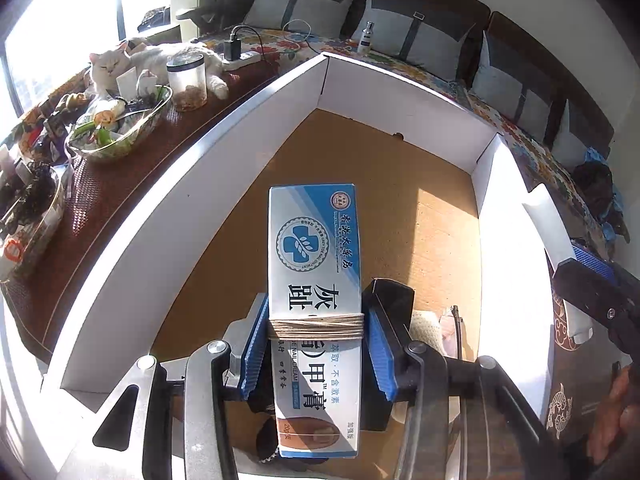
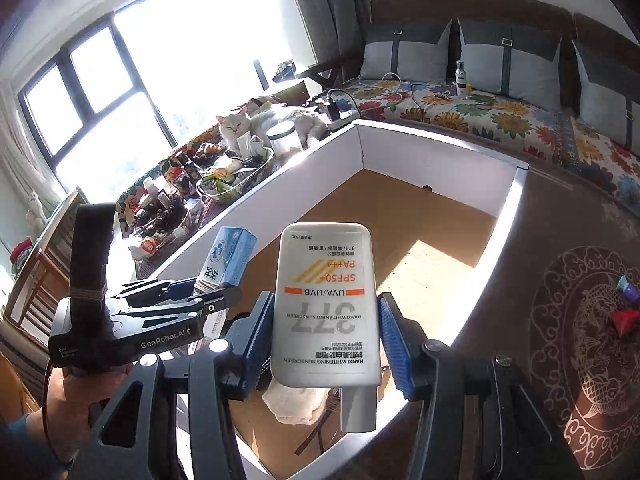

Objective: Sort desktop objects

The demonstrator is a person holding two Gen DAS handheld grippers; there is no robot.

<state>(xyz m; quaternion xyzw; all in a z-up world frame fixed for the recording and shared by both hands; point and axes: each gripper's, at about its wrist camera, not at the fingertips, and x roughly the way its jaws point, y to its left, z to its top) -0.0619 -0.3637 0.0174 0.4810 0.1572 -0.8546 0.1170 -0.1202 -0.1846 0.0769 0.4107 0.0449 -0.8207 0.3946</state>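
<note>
Both grippers are hovering over the open cardboard box (image 2: 440,152): the left gripper (image 1: 316,324) is seemingly clamping the cream carton (image 1: 316,256), the right gripper (image 2: 326,320) is clamping the sunscreen tube (image 2: 326,304), long axes pointing forward, box floor directly below.

The left wrist camera looks steeply down along its fingers into the white-walled box (image 1: 208,184), close above its cardboard floor, facing the far corner and the sofa (image 1: 500,80) behind. The right wrist camera sits higher and further right, tilted less steeply toward that corner. Both share the box, the cat (image 2: 256,122), the glass bowl (image 1: 120,136) along the box's left wall, and the sofa.
</note>
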